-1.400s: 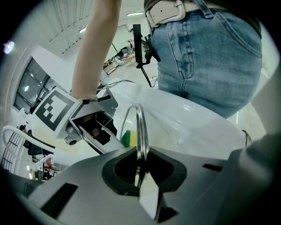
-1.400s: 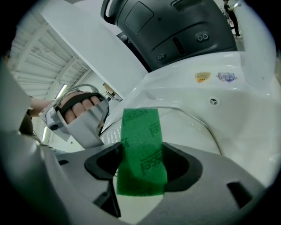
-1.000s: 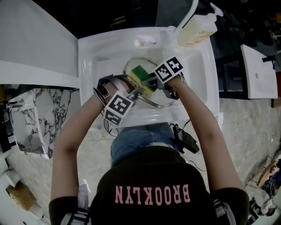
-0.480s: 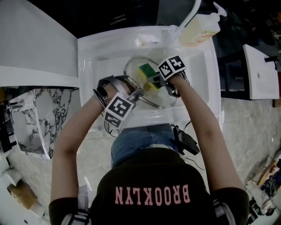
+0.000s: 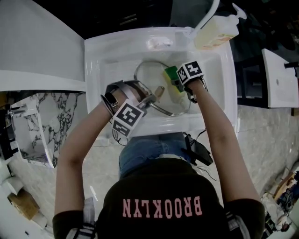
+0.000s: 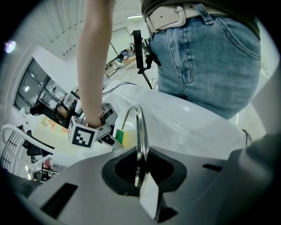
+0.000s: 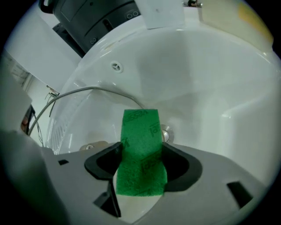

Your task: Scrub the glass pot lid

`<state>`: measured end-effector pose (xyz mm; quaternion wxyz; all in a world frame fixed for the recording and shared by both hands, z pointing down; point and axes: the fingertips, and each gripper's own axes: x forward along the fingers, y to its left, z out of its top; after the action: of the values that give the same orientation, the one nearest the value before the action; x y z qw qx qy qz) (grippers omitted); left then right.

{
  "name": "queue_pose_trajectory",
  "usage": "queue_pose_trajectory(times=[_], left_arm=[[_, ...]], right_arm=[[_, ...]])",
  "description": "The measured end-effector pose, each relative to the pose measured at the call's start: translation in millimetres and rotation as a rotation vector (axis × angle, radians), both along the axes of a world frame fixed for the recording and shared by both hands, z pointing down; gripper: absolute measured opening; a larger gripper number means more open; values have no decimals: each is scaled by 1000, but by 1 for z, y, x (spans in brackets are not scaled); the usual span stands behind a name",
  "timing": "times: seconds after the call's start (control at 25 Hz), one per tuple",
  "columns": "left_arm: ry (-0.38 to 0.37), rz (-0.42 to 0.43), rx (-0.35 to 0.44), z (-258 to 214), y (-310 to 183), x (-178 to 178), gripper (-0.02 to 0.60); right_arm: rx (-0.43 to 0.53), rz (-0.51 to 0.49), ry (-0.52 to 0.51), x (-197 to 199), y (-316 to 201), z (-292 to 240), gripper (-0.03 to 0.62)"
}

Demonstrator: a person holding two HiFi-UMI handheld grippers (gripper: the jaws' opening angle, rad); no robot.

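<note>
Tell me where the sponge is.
In the head view, the sponge sits right of centre in the sink, clamped in the right claw over the glass lid.

The glass pot lid [image 5: 152,77] sits in the sink [image 5: 96,70], near the basin's middle. The left gripper [image 5: 149,99] clamps the lid's rim at 8 o'clock. The right gripper [image 5: 175,80] holds a sponge [image 5: 170,73] against the lid at 1 o'clock. A soap bottle [image 5: 215,35] stands on the sink's 2 o'clock corner, with the faucet [image 5: 209,14] just behind it.
</note>
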<state>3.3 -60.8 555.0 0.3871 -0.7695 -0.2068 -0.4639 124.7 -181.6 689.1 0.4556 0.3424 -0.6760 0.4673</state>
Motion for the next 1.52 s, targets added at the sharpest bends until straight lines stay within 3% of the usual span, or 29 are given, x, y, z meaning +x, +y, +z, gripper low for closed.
queue_pose_trajectory(times=[0.16, 0.32, 0.44, 0.6, 0.84, 1.12, 1.28, 1.52], left_arm=[[2, 1, -1, 0, 0, 0, 29], [2, 1, -1, 0, -1, 0, 29], [3, 1, 0, 1, 0, 0, 29], [-2, -1, -1, 1, 1, 0, 29], [-4, -11, 3, 0, 0, 1, 29], [-11, -15, 5, 1, 0, 1, 29], [-11, -16, 2, 1, 0, 1, 29], [-12, -13, 1, 1, 0, 1, 29]], right_arm=[[55, 40, -23, 8, -1, -4, 280], [147, 54, -233, -13, -3, -43, 280], [212, -26, -404, -44, 3, -84, 279], [271, -198, -510, -80, 16, -121, 280], [269, -435, -519, -117, 32, -127, 281], [232, -586, -531, -132, 33, -110, 281], [232, -593, -534, -135, 28, -106, 281], [140, -475, -522, -135, 15, -94, 281]])
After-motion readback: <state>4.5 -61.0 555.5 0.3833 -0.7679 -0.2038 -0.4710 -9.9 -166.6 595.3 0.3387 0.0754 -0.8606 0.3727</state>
